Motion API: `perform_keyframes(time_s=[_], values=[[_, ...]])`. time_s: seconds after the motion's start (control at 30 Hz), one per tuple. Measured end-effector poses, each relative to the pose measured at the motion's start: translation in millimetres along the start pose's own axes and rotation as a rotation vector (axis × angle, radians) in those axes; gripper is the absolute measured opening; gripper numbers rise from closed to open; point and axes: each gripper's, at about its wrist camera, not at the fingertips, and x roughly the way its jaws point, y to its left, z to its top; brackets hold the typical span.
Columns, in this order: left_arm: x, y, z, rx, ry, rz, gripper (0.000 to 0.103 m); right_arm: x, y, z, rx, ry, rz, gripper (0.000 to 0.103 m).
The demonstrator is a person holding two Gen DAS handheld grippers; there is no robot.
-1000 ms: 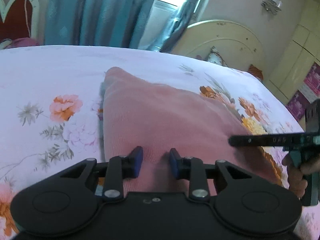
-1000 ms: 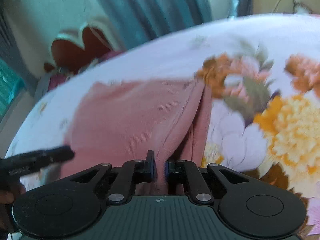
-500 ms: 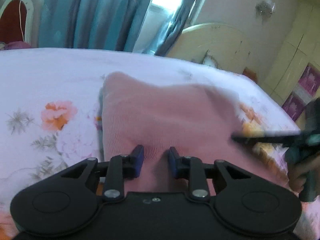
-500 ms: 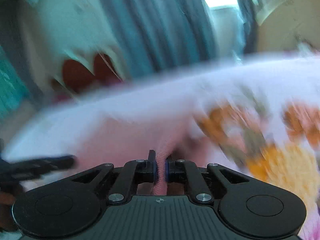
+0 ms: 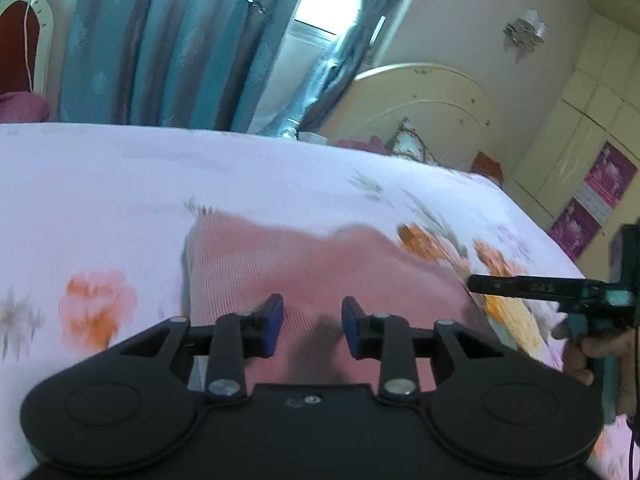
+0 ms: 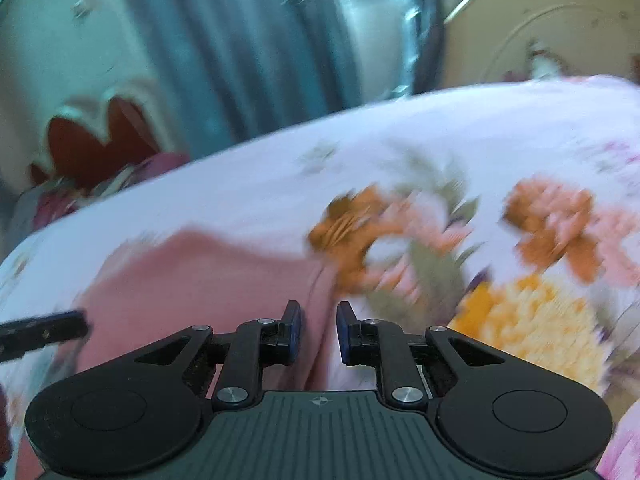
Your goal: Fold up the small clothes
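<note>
A pink ribbed garment (image 5: 320, 264) lies folded on the floral bedsheet (image 5: 120, 184). My left gripper (image 5: 312, 326) hovers over its near edge. Its jaws are opening, and the cloth lies flat below the blue pads, which do not press on it. In the right wrist view the garment (image 6: 200, 280) is at lower left. My right gripper (image 6: 319, 332) is at its right-hand edge with its jaws opening. The cloth edge shows through the gap, clear of the pads. The right gripper's finger (image 5: 520, 284) reaches in from the right, held by a hand (image 5: 580, 356).
The bed fills both views, with a cream headboard (image 5: 420, 96) at its far right end. Teal curtains (image 5: 160, 40) and a window stand behind it. A cream wardrobe (image 5: 580, 140) is at the right. The left gripper's finger (image 6: 44, 332) shows at the left edge of the right wrist view.
Both grippers moved forward over the garment, whose near part now lies folded onto the rest. The right jaws, pinched on a cloth fold before, have parted. The left jaws stand wider.
</note>
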Motion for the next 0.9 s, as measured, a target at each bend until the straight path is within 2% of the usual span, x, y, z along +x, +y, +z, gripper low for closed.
perform_keyframes(time_s=[0.07, 0.1, 0.13, 0.17, 0.2, 0.27, 0.3, 0.33, 0.37, 0.4, 0.43, 0.47, 0.5, 0.53, 0.57, 0.67, 0.7, 0.77, 0.83, 0.9], values=[[24.6, 3.5, 8.4, 0.049, 0.08, 0.137, 0.035, 6.4, 2.8, 13.5, 0.014, 0.005, 0.035, 0.018], [28.3, 8.0, 12.8, 0.024, 0.082, 0.151, 0.033, 10.9, 7.8, 19.5, 0.005, 0.014, 0.055, 0.018], [24.2, 11.9, 19.3, -0.023, 0.055, 0.126, 0.032, 13.2, 13.7, 24.0, -0.009, 0.024, 0.076, 0.018], [19.1, 12.8, 23.5, -0.03, 0.021, 0.098, 0.035, 15.8, 19.5, 27.7, -0.023, 0.035, 0.105, 0.018], [15.9, 11.9, 27.6, -0.011, -0.002, 0.098, 0.044, 19.0, 25.9, 30.8, -0.038, 0.047, 0.137, 0.018], [19.5, 16.3, 33.5, 0.003, 0.009, 0.144, 0.052, 25.2, 33.2, 33.0, -0.053, 0.06, 0.154, 0.018], [24.8, 22.4, 33.9, -0.017, 0.032, 0.133, 0.056, 27.6, 35.2, 31.9, -0.052, 0.068, 0.164, 0.018], [31.5, 27.1, 31.9, -0.022, 0.058, 0.127, 0.056, 28.3, 36.5, 28.7, -0.051, 0.077, 0.175, 0.018], [44.8, 31.0, 28.6, -0.008, 0.109, 0.158, 0.056, 35.6, 37.9, 24.7, -0.061, 0.101, 0.175, 0.018], [57.0, 34.2, 26.1, 0.006, 0.143, 0.182, 0.057, 47.8, 39.0, 20.0, -0.078, 0.155, 0.139, 0.018], [57.0, 32.7, 27.9, 0.017, 0.104, 0.2, 0.054, 57.0, 40.8, 17.4, -0.1, 0.171, 0.114, 0.018], [55.4, 31.8, 32.9, -0.007, 0.096, 0.196, 0.052, 57.8, 42.8, 21.7, -0.107, 0.161, 0.089, 0.018], [49.3, 31.0, 35.0, -0.016, 0.054, 0.157, 0.053, 55.9, 45.4, 27.0, -0.104, 0.152, 0.072, 0.018], [44.0, 29.0, 36.4, -0.015, 0.008, 0.135, 0.053, 51.4, 47.9, 30.1, -0.112, 0.12, 0.078, 0.018], [45.8, 26.6, 37.7, -0.006, 0.017, 0.139, 0.053, 48.2, 51.1, 32.0, -0.123, 0.102, 0.097, 0.018], [70.9, 26.9, 32.8, 0.034, 0.137, 0.189, 0.055, 52.9, 59.8, 28.8, -0.152, 0.118, 0.115, 0.018], [72.9, 25.6, 30.9, 0.058, 0.112, 0.197, 0.056, 58.0, 62.8, 26.2, -0.162, 0.136, 0.126, 0.018], [76.3, 22.2, 34.1, 0.062, 0.112, 0.201, 0.056, 70.2, 72.2, 23.2, -0.188, 0.165, 0.125, 0.018], [78.6, 17.3, 41.1, 0.063, 0.081, 0.177, 0.056, 78.4, 82.9, 25.0, -0.221, 0.156, 0.149, 0.018], [89.6, 11.1, 44.4, 0.084, 0.12, 0.201, 0.056, 87.3, 98.2, 27.9, -0.255, 0.158, 0.206, 0.018]])
